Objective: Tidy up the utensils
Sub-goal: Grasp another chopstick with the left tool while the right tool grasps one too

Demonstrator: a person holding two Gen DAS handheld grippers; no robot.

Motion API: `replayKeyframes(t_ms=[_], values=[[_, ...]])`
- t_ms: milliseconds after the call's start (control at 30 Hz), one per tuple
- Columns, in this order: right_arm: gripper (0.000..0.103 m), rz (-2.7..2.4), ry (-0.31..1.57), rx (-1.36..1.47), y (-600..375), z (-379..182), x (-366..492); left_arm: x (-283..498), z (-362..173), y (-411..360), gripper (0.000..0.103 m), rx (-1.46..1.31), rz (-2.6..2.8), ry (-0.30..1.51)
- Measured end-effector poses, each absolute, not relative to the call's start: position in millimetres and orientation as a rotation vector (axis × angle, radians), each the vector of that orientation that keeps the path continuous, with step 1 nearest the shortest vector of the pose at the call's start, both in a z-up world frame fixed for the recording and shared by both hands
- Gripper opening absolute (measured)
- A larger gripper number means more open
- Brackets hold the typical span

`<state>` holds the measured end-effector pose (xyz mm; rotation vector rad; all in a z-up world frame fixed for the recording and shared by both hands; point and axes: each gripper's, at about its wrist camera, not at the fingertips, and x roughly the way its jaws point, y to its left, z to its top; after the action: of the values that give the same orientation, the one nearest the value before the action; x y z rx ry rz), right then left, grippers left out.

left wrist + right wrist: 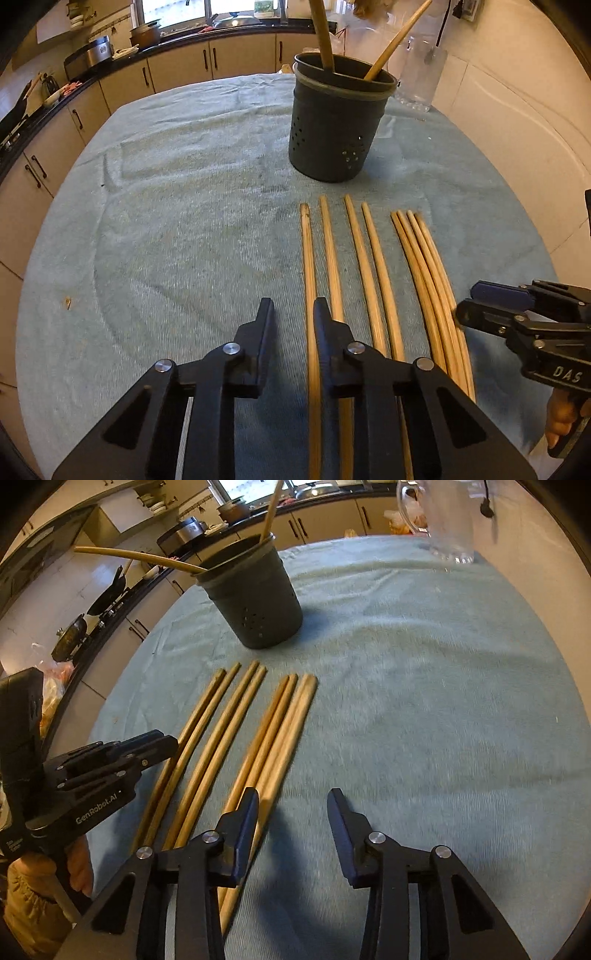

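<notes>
Your left tool (293,310) hung low over the towel-covered desk (166,221), its jaws apart by a narrow gap with only cloth between them, the right-hand finger riding over the leftmost chopstick (308,266) rather than straddling it. Your right tool (291,799) stood wider, also holding nothing, its left finger lapping the outermost stick of the right-hand bundle (291,723) while the gap between its jaws showed bare towel. The eight loose chopsticks lay side by side in front of the dark perforated holder (334,129), which already carried two sticks (321,33) leaning out of its mouth. The danger here looked plain: with either tool sitting off-centre, a close could have pinched cloth, or nudged a stick sideways and set its neighbours rolling. The four sticks on the right lay touching, so a squeeze there risked lifting two at once or levering one loose. A catch near the stick's end would likely have let the far tip droop and strike the holder's rim. The glass jug (448,520) stood behind the holder, near enough to be knocked by a swinging stick.
</notes>
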<state>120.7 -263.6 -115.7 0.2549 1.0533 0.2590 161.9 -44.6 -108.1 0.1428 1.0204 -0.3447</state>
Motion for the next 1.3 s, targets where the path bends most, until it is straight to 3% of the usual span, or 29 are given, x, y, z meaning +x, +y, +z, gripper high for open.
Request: replayKeyframes(t_ms=[67,233,367,600,1300], values=[[0.038,0.241,1.042,0.211,-258,-115,125,165,-109,-46,0.02,0.155,-0.349,1.018],[0.031,0.217,1.02,0.157,-252,-114,123,165,-114,-53,0.008,0.208,-0.338,1.012],[0.014,0.174,1.012,0.117,-253,-116,124,170,-114,-47,0.007,0.15,-0.339,1.026],[0.014,0.234,1.028,0.267,-263,-118,126,166,-114,-45,0.007,0.126,-0.308,1.034],[0.014,0.197,1.013,0.181,-240,-113,129,159,-116,-37,0.007,0.074,-0.293,1.023]])
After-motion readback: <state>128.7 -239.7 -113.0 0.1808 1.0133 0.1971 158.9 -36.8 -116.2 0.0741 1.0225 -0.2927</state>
